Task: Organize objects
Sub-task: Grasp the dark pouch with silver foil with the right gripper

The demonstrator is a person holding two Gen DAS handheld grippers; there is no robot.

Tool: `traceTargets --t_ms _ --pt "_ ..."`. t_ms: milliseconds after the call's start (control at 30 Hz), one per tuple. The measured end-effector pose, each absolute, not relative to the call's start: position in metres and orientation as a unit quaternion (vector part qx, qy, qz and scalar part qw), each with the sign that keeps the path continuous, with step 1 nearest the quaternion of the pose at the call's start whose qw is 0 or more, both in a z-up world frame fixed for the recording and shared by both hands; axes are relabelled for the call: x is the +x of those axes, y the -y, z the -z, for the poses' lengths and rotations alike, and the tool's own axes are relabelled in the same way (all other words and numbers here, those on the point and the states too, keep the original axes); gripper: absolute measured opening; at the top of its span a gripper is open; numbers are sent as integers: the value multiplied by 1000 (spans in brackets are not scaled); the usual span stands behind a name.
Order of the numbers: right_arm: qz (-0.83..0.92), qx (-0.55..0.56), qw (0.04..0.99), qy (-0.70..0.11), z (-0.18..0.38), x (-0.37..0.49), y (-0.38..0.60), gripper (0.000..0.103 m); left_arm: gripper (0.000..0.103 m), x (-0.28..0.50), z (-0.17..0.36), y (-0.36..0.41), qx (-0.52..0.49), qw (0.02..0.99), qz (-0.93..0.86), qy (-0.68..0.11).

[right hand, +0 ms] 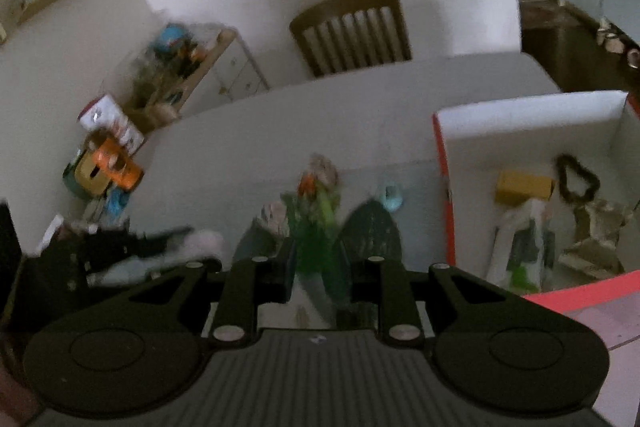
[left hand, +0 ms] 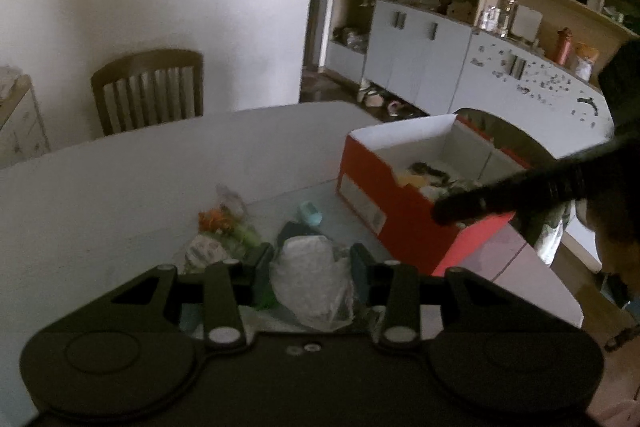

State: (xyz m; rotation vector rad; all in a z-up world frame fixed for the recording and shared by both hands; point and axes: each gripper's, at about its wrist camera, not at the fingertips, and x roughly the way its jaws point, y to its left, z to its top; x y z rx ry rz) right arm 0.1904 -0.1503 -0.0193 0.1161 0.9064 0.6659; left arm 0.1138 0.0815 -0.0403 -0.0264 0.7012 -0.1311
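The left claw (left hand: 312, 259) is clenched on a crumpled clear plastic bag (left hand: 310, 283), which bulges between its two fingers above the white tabletop (left hand: 120, 195). The right claw (right hand: 318, 259) is clenched on a green, translucent item (right hand: 316, 247); the blur is too strong to tell what it is.

The red box (left hand: 400, 223) with a white inside stands open on the tabletop, to the right of both claws. The right wrist view shows a yellow block (right hand: 524, 189), a dark looped cord (right hand: 578, 179), a white and green packet (right hand: 520, 251) and a crumpled brownish piece (right hand: 596, 235) lying inside it. In the left wrist view a dark arm-like shape (left hand: 500, 195), seemingly the other tool, reaches across the box's near wall.

Loose things lie on the tabletop between the claws and the box: an orange and green bundle (left hand: 224, 223), a pale patterned wad (left hand: 204, 251), a small light blue object (left hand: 310, 213) and a dark flat piece (left hand: 292, 231). They are close together and just ahead of the left claw's fingers.

A wooden chair (left hand: 148, 91) stands at the far edge of the tabletop against the wall. Cabinets with open shelves (left hand: 460, 27) fill the room's right side.
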Motion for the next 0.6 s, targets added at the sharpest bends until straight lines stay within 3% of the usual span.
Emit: traceTargets --t_ms 200,267,333,367,600 --pt "-343 7 822 -455 54 182 130 23 41 104 49 -97 -24 932 33 -359" --pt "-341 -1 818 -462 68 183 122 31 40 100 52 -102 -25 931 27 -364" --pt "-343 -1 814 -468 79 186 118 52 40 97 55 -106 -27 929 21 -370" --pt "-342 1 814 -470 85 187 116 56 41 95 57 -108 -29 928 19 -372" --pt "-326 -35 801 -501 125 205 96 57 41 89 64 -123 -38 923 7 -383"
